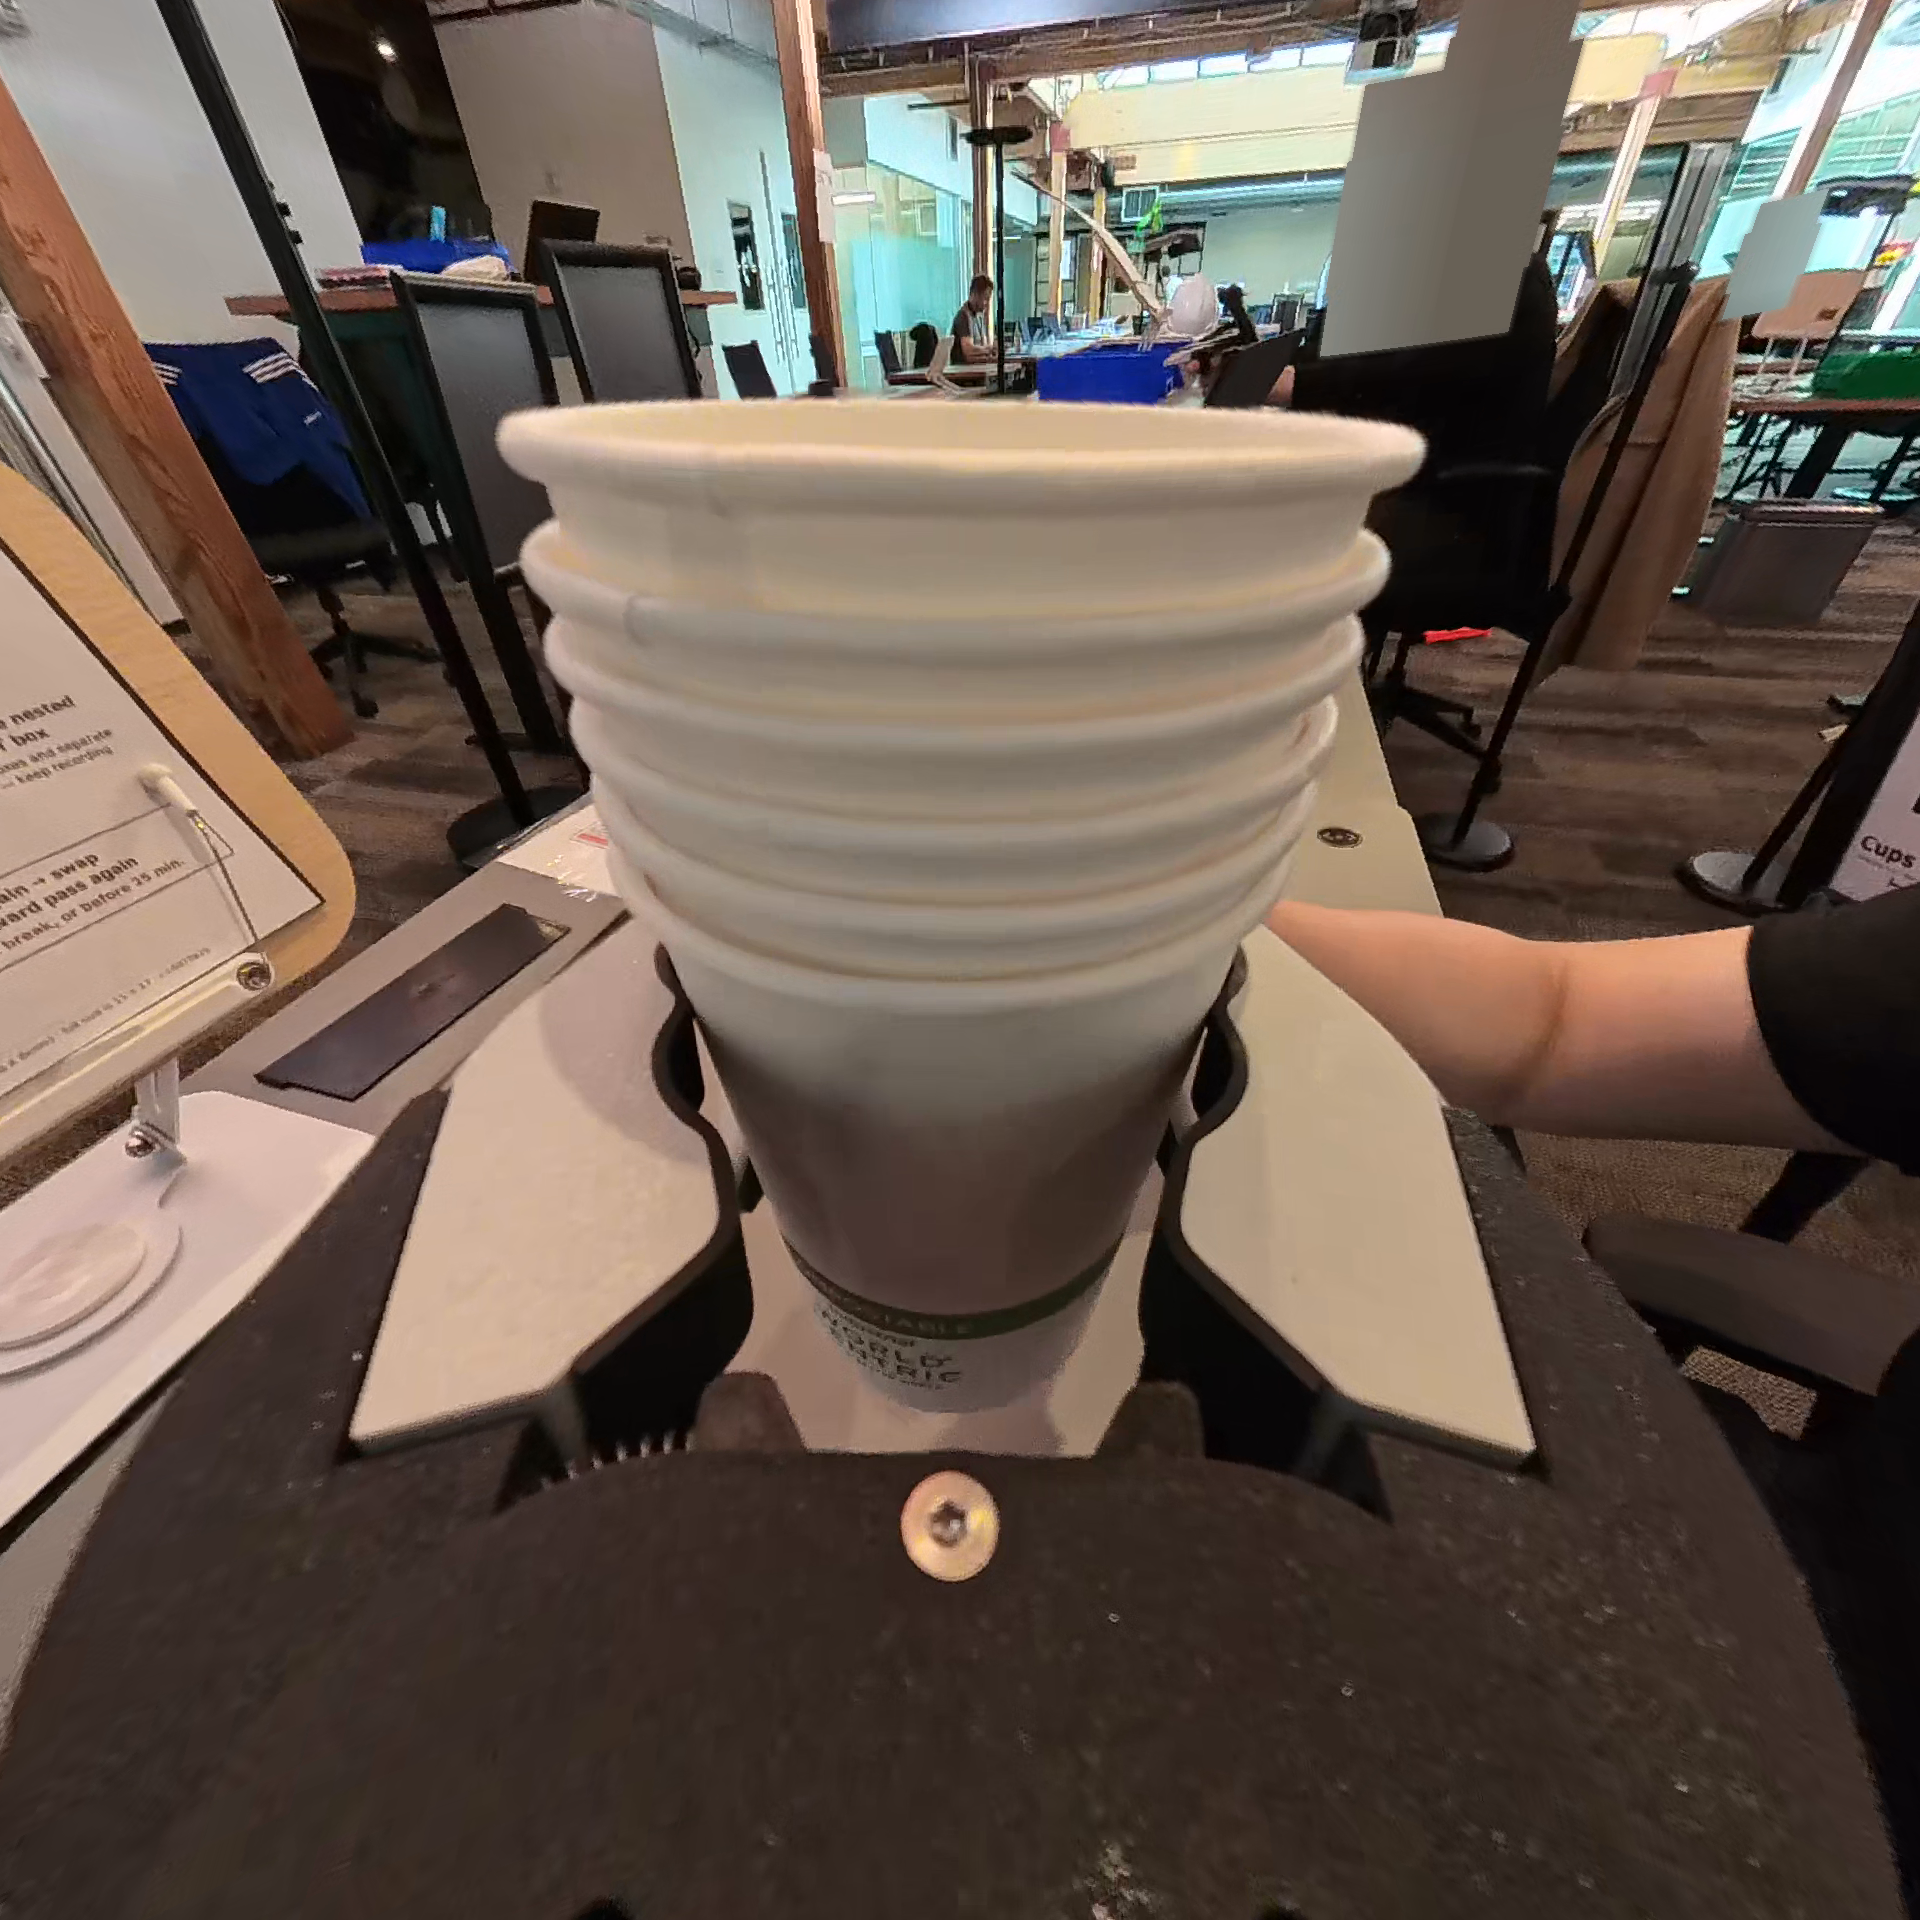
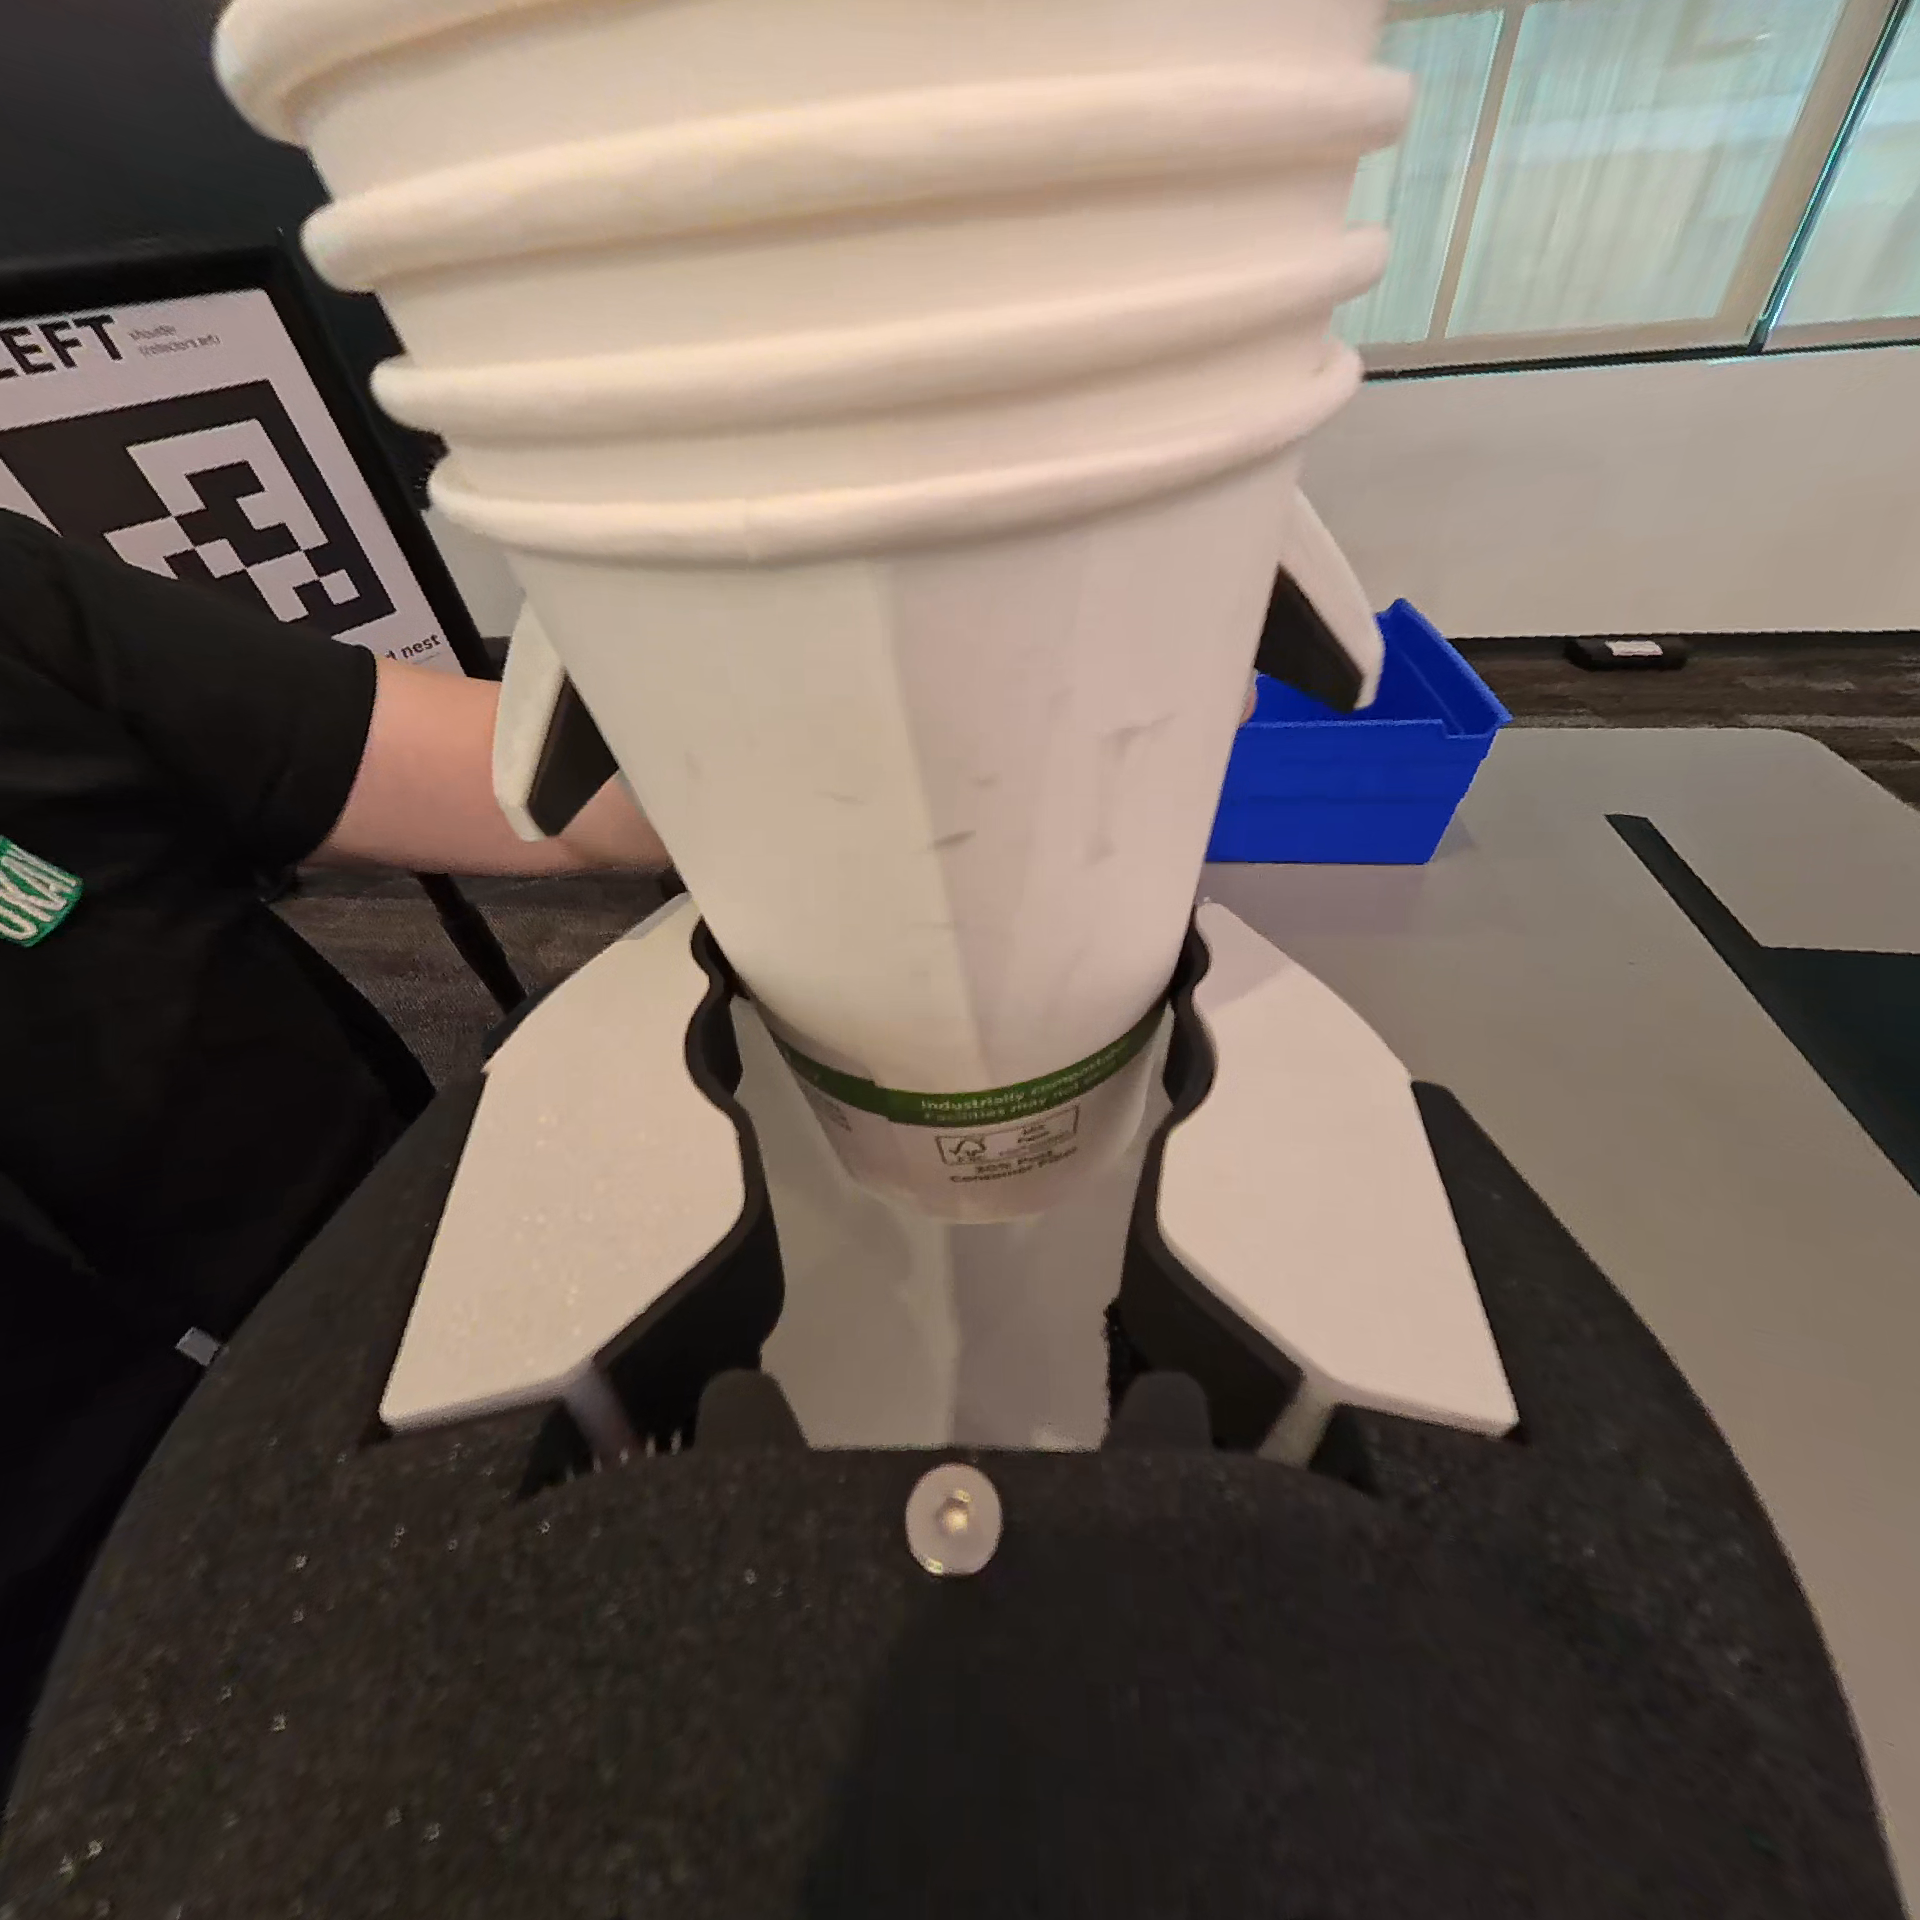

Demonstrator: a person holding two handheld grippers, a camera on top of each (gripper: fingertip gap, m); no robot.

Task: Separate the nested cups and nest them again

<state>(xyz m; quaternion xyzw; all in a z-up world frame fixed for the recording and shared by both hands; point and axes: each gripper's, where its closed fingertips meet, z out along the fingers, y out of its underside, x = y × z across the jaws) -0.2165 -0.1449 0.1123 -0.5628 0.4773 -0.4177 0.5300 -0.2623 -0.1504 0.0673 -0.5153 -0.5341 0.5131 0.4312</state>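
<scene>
Two grippers clasp one stack of nested white paper cups (image 1: 956, 790) held above the table (image 2: 1621, 935): left gripper (image 1: 951, 1049) closed below the lowest rim, right gripper (image 2: 945, 1039) closed near the base; pull straight along the axis, squeezing lightly, to free the outermost cup.

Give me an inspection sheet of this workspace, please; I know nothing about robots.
Surface: grey table with a black strip on it.
Job's things: stack of cups, white paper, nested, upright.
Clutter: blue bin on the table; sign stand at the left edge.
Grippers: left gripper shut on the outermost cup's wall; right gripper shut lower down, at its green band.
Cables: nothing seen.
Surroundings: open office with chairs and barrier posts; a person's forearm behind the cups.
</scene>
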